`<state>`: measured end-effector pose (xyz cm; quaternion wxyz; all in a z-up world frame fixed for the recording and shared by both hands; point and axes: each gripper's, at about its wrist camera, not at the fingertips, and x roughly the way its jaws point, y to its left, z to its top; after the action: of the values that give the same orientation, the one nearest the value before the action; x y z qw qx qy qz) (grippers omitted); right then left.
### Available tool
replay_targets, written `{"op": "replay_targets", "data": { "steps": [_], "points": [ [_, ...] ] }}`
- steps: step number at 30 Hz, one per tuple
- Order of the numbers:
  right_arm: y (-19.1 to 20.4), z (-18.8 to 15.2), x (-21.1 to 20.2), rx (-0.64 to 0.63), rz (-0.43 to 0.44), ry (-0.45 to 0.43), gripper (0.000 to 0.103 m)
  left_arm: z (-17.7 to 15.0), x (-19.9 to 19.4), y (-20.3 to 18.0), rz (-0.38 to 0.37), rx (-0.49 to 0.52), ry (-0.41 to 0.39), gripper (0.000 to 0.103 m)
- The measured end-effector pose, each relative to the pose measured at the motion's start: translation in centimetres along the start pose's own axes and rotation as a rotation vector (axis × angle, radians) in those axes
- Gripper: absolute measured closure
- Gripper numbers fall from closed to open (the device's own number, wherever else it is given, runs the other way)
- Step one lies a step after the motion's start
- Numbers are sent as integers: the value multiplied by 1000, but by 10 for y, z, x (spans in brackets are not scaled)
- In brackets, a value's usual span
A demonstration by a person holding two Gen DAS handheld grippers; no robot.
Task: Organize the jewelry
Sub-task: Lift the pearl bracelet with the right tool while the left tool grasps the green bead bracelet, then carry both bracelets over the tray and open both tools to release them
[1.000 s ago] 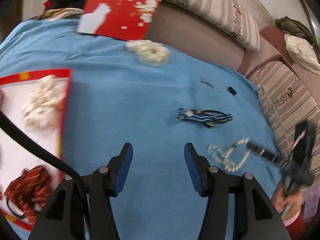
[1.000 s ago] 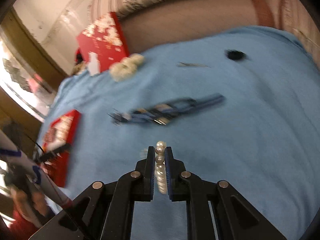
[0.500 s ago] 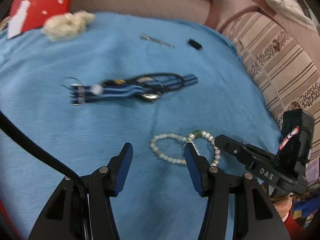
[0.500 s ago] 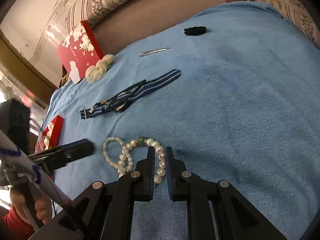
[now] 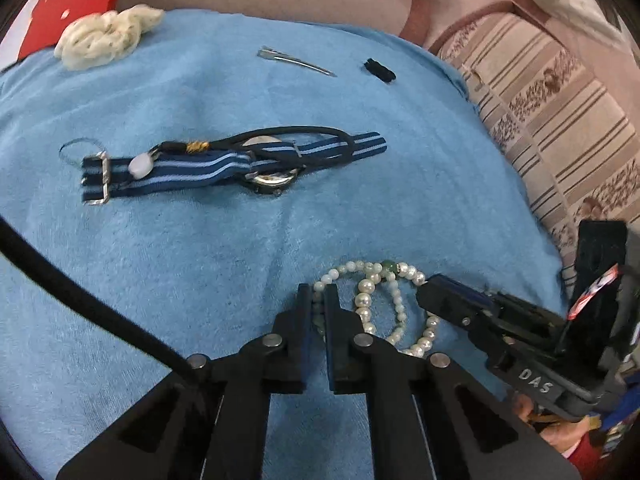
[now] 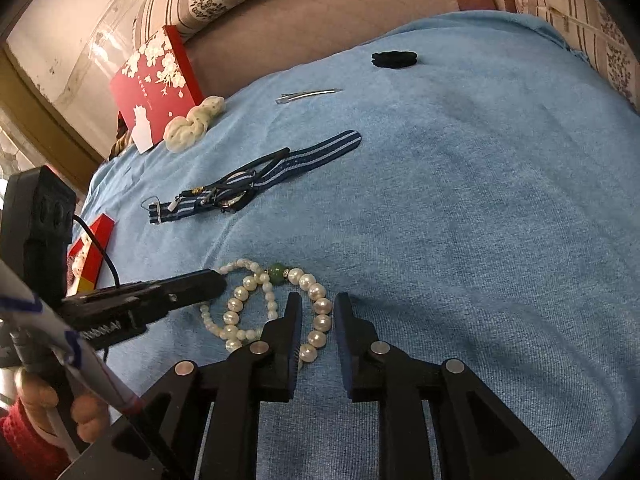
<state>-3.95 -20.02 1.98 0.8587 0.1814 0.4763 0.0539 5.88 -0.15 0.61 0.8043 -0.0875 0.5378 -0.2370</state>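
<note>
1. The pearl bracelet [image 5: 376, 304] lies coiled in loops on the blue towel [image 5: 200, 260], directly between the two sets of tongs, touching both.
2. The left tongs [image 5: 319, 300] are pressed together on the strand at the coil's left edge.
3. The right tongs [image 6: 316, 312] are spread, one larger-pearl stretch of the loop running between their tips without being squeezed.
4. The coil's long axis runs across from one pair of tongs to the other, so the left hand, already pinching, looks best placed to lift it.
5. Half a second ago the roles were reversed: the right tongs pinched the pearls and the left ones stood wide apart.
6. Beyond the tongs lie a striped watch [image 5: 232, 164], a hair clip [image 5: 294, 62] and a cream scrunchie [image 5: 106, 36].
</note>
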Motion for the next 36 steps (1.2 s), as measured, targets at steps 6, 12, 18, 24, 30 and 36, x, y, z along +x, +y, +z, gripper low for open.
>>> {"op": "replay_targets", "data": {
  "steps": [6,12,18,24,30,36],
  "points": [
    [14,-6,0,-71,-77,-25,93,-11,-35,7,22,-21,-51,98],
    [22,-3,-26,-11,-46,-87,93,-29,-94,14,57,-38,-129,98],
    [69,6,-65,-76,-16,-143,93,-49,-172,37,104,-60,-234,98],
    [130,16,-86,-186,16,-168,93,-71,-245,91,217,-145,-330,98],
    [198,18,-81,-286,70,-154,93,-88,-283,167,316,-251,-340,98],
    [273,14,-64,-392,112,-119,93,-85,-295,237,374,-342,-336,98]
  ]
}}
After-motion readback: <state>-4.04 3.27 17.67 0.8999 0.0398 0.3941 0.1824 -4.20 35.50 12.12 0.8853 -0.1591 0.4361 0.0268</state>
